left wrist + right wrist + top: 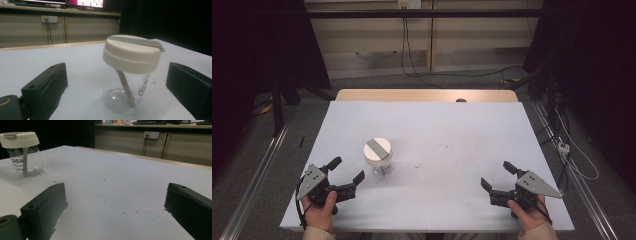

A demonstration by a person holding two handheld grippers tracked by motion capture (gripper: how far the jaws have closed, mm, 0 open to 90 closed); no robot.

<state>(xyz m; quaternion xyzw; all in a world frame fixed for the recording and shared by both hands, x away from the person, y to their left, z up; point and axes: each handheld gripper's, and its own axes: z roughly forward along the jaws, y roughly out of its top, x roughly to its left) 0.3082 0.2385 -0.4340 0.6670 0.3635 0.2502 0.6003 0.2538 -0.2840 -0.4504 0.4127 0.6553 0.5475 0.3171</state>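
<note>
Left tongs (346, 169): jaws apart, empty, aimed at the lidded clear jar (378, 156) just ahead on the white worktop (462, 145). Right tongs (498, 174): apart, empty, well away. Advice: straddle glass below the cream lid (131, 53), close squarely.

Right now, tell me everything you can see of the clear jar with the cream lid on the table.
The clear, glass-looking jar with the cream lid stands upright on the white table, left of its middle. Its round, plastic-looking lid carries a grey strip across the top and is closed. A beige straw-like stick leans inside, otherwise the jar looks empty. Black printed lettering marks the wall, only partly readable. Nothing touches it except the table; the left gripper sits just beside it, fingers open and apart from it.
</note>
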